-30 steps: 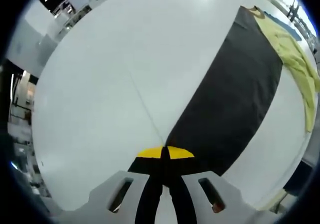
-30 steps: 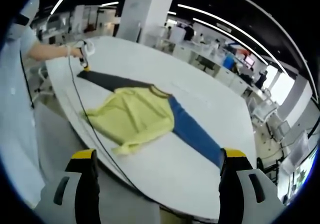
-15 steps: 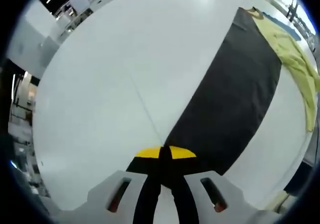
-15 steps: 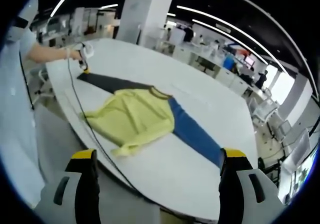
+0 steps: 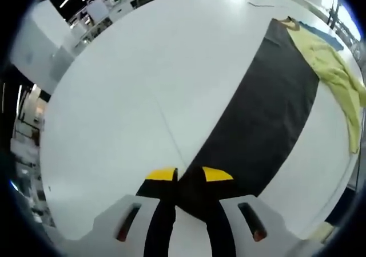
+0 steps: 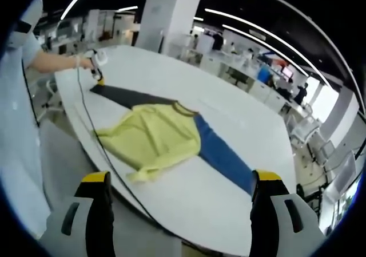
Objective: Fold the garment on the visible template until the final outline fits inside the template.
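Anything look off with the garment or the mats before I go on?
The yellow garment lies rumpled and askew across the join of the black mat and the blue mat, its lower edge bunched on the bare white table.

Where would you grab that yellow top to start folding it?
Probably at the loose sleeve end of the yellow top nearest the table edge, coming in low from the near side. That part lies rumpled and slightly raised, so a jaw could likely slip under it.
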`<act>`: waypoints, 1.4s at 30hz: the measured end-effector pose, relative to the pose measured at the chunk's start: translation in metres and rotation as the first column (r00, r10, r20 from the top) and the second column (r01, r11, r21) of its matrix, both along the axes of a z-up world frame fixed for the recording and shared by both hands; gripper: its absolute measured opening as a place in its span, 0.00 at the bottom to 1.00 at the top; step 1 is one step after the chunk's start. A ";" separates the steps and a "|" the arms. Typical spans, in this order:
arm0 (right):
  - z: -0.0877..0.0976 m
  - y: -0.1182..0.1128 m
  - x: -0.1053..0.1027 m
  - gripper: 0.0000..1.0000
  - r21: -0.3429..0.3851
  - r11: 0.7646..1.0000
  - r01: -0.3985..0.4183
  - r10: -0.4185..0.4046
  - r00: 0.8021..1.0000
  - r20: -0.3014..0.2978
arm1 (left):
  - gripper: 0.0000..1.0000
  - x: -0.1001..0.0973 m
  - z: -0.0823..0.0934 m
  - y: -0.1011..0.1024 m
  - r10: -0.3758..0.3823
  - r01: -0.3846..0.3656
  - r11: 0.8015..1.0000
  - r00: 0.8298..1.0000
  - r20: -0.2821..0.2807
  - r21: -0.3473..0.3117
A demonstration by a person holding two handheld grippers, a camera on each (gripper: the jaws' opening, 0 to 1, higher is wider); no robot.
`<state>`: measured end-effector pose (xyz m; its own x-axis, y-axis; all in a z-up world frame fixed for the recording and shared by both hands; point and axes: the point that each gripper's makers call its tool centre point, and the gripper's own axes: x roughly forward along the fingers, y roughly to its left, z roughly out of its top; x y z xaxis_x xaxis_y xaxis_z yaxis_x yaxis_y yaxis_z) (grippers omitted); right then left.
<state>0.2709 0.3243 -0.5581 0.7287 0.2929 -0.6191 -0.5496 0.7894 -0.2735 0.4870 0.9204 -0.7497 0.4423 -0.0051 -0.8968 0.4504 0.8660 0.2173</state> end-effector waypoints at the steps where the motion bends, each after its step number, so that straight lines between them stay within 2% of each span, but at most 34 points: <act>1: 0.000 0.000 0.000 1.00 0.001 1.000 -0.002 0.002 1.000 0.000 | 0.14 0.000 0.003 -0.003 0.004 -0.004 1.000 1.000 0.008 -0.016; 3: -0.001 0.000 0.000 1.00 0.005 1.000 -0.004 0.004 1.000 0.000 | 0.15 0.000 0.007 -0.007 0.005 -0.004 0.999 1.000 0.024 -0.039; 8: -0.003 -0.001 0.001 1.00 0.013 1.000 -0.007 0.007 1.000 -0.002 | 0.19 -0.002 0.012 -0.012 -0.008 0.009 0.999 0.999 0.042 -0.036; 17: -0.006 -0.002 0.002 1.00 0.017 1.000 -0.017 0.017 1.000 -0.007 | 0.28 -0.002 0.028 -0.030 -0.009 0.021 0.993 0.994 0.105 -0.112; 29: -0.007 0.000 0.006 1.00 0.028 0.999 -0.046 0.046 0.999 -0.009 | 0.36 -0.006 0.049 -0.060 -0.052 0.082 0.980 0.984 0.168 -0.181; 42: -0.008 -0.001 0.010 1.00 0.035 0.997 -0.063 0.063 0.998 -0.008 | 0.45 -0.011 0.062 -0.076 -0.083 0.125 0.972 0.975 0.206 -0.201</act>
<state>0.2806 0.3235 -0.5656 0.7027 0.3595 -0.6139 -0.6008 0.7620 -0.2415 0.4762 0.8443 -0.6879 0.5955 -0.2400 -0.7667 0.5074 0.8523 0.1273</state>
